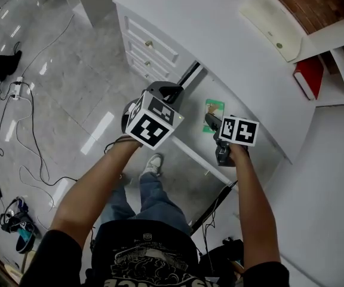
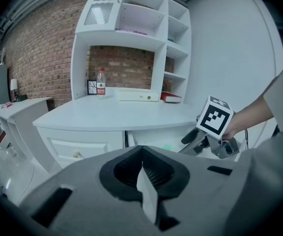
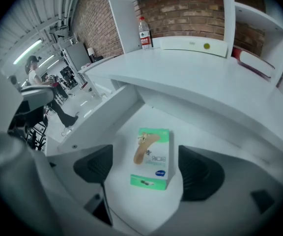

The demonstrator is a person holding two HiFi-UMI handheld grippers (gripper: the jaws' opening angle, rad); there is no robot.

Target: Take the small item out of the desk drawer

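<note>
1. Right hand-held gripper (image 3: 147, 170) jaws spread above the small green box (image 3: 152, 157), probably plasters; no grip yet.
2. Box lies flat in the open drawer (image 3: 124, 113); grasp and lift-out remain.
3. Left hand-held gripper (image 2: 142, 173) pressed together, empty.

Two grippers: left gripper (image 2: 142, 168), right gripper (image 3: 149, 170). One green box (image 3: 152, 156), seen between the right gripper's jaws. Ahead of both: one desk (image 3: 195, 77), one bottle (image 3: 144, 32), one red book (image 3: 252, 63), one white case (image 3: 193, 45).
</note>
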